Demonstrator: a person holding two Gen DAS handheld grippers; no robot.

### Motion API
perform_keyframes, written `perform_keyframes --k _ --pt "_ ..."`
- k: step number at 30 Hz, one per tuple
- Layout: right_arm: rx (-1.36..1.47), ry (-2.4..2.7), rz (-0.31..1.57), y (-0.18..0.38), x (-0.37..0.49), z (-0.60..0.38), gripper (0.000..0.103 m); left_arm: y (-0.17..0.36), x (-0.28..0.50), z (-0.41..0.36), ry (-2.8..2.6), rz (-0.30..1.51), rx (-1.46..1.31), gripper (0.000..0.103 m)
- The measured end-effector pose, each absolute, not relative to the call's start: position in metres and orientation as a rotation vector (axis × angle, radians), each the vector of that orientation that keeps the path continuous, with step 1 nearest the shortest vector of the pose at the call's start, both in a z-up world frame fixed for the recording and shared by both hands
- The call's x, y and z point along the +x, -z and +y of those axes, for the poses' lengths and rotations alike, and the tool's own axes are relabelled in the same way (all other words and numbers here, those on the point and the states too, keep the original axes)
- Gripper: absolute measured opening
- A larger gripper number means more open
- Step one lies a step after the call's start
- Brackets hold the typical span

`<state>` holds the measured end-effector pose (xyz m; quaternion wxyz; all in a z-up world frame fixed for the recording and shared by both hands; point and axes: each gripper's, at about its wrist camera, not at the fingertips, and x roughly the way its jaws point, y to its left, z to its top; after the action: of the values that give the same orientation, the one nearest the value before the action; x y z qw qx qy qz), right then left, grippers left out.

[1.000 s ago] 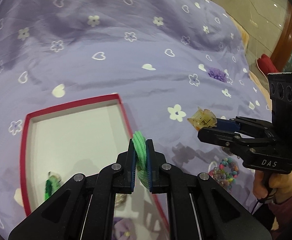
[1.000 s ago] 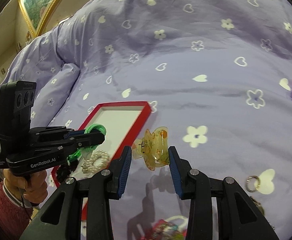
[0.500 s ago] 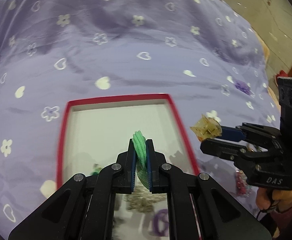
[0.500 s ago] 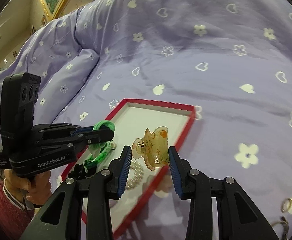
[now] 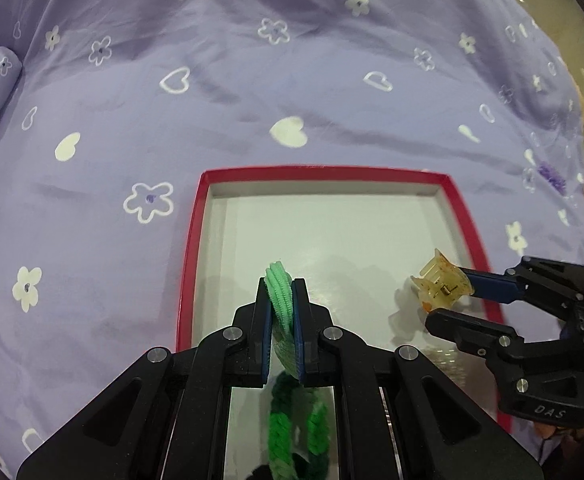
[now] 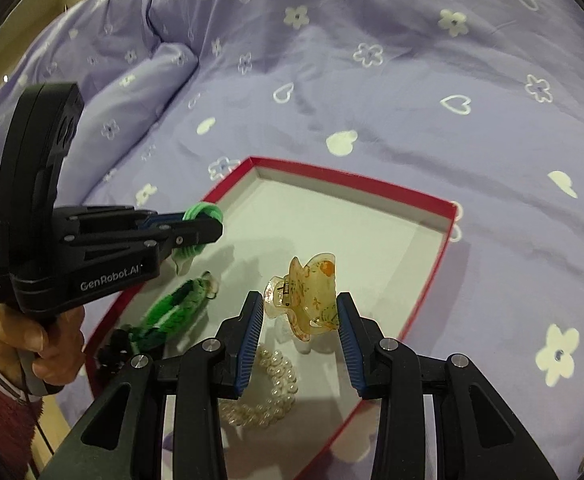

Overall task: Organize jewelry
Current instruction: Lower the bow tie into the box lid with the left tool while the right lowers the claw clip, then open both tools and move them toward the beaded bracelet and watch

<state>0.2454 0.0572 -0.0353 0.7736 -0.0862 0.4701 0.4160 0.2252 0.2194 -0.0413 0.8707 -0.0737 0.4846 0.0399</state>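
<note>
A red-rimmed box point(image 5: 190, 240) with a white floor point(image 6: 332, 224) lies on the purple bedspread. My left gripper point(image 5: 282, 304) is shut on a light green hair tie point(image 5: 279, 296) and holds it over the box; it also shows in the right wrist view point(image 6: 202, 224). My right gripper point(image 6: 298, 312) is shut on a translucent yellow hair claw clip point(image 6: 308, 300), held above the box's right part; it shows in the left wrist view too point(image 5: 444, 290). Inside the box lie a green braided hair tie point(image 6: 172, 312) and a pearl bracelet point(image 6: 268, 388).
The purple bedspread point(image 5: 252, 80) with white hearts and flowers surrounds the box. A small purple item point(image 5: 550, 174) lies on the bed to the far right. A fold of duvet point(image 6: 164, 60) rises at the back left.
Both grippers have moved left over the box with their items still held. The claw clip now hangs above the box floor instead of beside the box.
</note>
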Motion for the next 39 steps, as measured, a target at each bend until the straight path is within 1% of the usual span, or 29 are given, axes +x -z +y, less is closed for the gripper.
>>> perform_keyframes --k 6,12,14,16,17,19,22,25,30,36,37,39 --pt "-0.277 -0.896 1.024 0.047 0.245 0.070 0.038 0.054 0.225 0.220 -0.102 1.038 -0.142 0.009" --pt "-0.308 -0.901 1.032 0.050 0.244 0.074 0.039 0.058 0.224 0.220 -0.120 1.049 -0.125 0.013" --pt "-0.311 -0.904 1.034 0.050 0.244 0.073 0.039 0.059 0.224 0.221 -0.123 1.055 -0.126 0.020" --pt "-0.311 -0.906 1.039 0.049 0.245 0.073 0.039 0.060 0.224 0.220 -0.123 1.059 -0.129 0.024" --pt "-0.311 -0.907 1.043 0.049 0.245 0.073 0.039 0.060 0.224 0.220 -0.124 1.060 -0.129 0.029" --pt "-0.311 -0.909 1.048 0.049 0.246 0.074 0.041 0.060 0.223 0.221 -0.127 1.061 -0.131 0.034" --pt "-0.306 -0.914 1.051 0.048 0.247 0.075 0.044 0.058 0.223 0.221 -0.129 1.062 -0.135 0.036" --pt "-0.297 -0.914 1.048 0.046 0.245 0.072 0.045 0.055 0.220 0.221 -0.138 1.061 -0.126 0.047" --pt "-0.281 -0.908 1.041 0.042 0.243 0.066 0.046 0.053 0.215 0.222 -0.139 1.057 -0.140 0.048" --pt "-0.240 -0.905 1.027 0.030 0.239 0.053 0.048 0.048 0.209 0.222 -0.132 1.049 -0.152 0.053" --pt "-0.229 -0.906 1.022 0.026 0.238 0.049 0.049 0.047 0.208 0.222 -0.130 1.047 -0.154 0.054" --pt "-0.212 -0.906 1.014 0.021 0.236 0.044 0.054 0.045 0.205 0.220 -0.126 1.045 -0.156 0.056"
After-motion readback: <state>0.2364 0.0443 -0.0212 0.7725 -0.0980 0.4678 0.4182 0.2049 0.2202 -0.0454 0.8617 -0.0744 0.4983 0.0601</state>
